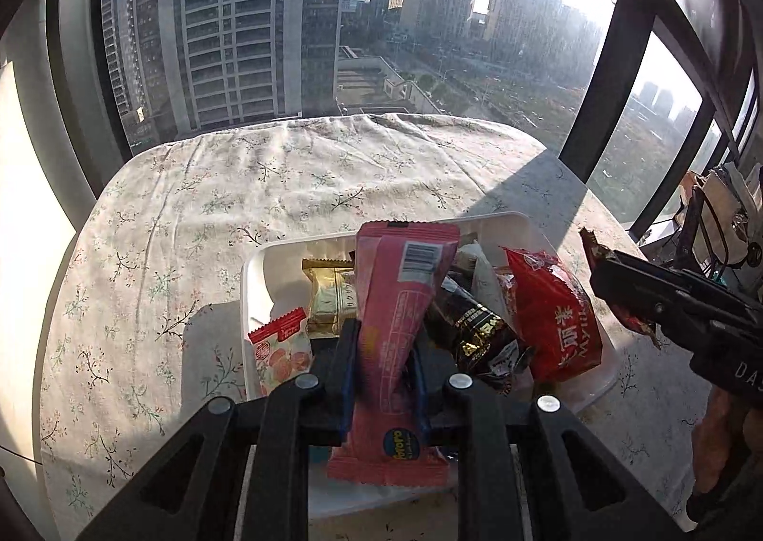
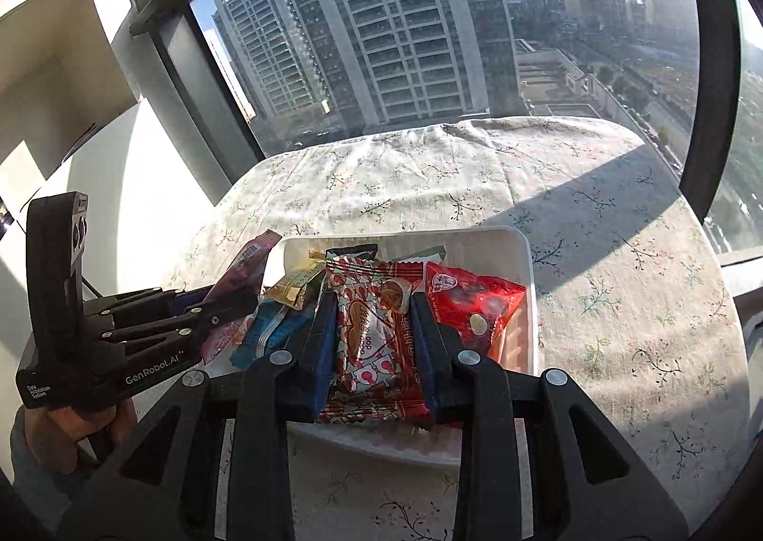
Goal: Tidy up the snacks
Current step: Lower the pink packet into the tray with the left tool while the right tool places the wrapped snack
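Closest to me, my left tongs (image 1: pixel 384 350) are clamped on a pink snack packet (image 1: pixel 398 331), while my right tongs (image 2: pixel 374 341) pinch a red-and-white heart-print packet (image 2: pixel 376 336), both held over the near edge of the white bin (image 2: pixel 481 240). Inside it lie a red bag (image 2: pixel 469 307), a gold wrapper (image 1: pixel 331 298) and a dark packet (image 1: pixel 469 326). Beyond, the floral-clothed counter (image 1: pixel 286 178) runs to the window.

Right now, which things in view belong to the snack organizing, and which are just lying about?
Job:
pink pack, clamped in the left gripper
red-white pack, clamped in the right gripper
white bin with a gold pack and a red bag inside

Just about:
floral cloth
bags by the window
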Available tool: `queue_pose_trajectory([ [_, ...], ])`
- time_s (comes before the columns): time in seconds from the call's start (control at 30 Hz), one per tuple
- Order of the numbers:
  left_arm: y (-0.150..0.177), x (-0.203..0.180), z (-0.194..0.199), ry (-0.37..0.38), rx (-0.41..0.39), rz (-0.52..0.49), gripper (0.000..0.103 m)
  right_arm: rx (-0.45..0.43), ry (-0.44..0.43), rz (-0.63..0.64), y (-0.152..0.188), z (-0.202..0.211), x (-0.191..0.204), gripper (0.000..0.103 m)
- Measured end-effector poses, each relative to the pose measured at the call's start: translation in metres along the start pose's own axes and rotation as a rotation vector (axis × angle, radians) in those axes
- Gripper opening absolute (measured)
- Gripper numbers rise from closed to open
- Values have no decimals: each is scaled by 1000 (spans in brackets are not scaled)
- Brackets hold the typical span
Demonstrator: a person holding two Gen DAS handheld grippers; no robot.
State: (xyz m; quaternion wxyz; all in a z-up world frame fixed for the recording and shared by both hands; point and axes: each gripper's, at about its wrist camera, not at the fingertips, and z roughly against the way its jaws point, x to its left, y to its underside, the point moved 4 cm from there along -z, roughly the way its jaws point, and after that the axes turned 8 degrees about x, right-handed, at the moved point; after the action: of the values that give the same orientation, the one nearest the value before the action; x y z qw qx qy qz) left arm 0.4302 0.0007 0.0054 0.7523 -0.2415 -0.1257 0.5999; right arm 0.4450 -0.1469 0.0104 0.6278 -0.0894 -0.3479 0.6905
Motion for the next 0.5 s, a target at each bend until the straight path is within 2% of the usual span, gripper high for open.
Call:
queue_pose_trajectory([
  [0.23,-9,4,-32,1,29,45,21,62,26,7,-19,-50,0,28],
  [0.5,-11,4,-46,6,40,51,25,96,64,21,-21,-81,-3,28],
])
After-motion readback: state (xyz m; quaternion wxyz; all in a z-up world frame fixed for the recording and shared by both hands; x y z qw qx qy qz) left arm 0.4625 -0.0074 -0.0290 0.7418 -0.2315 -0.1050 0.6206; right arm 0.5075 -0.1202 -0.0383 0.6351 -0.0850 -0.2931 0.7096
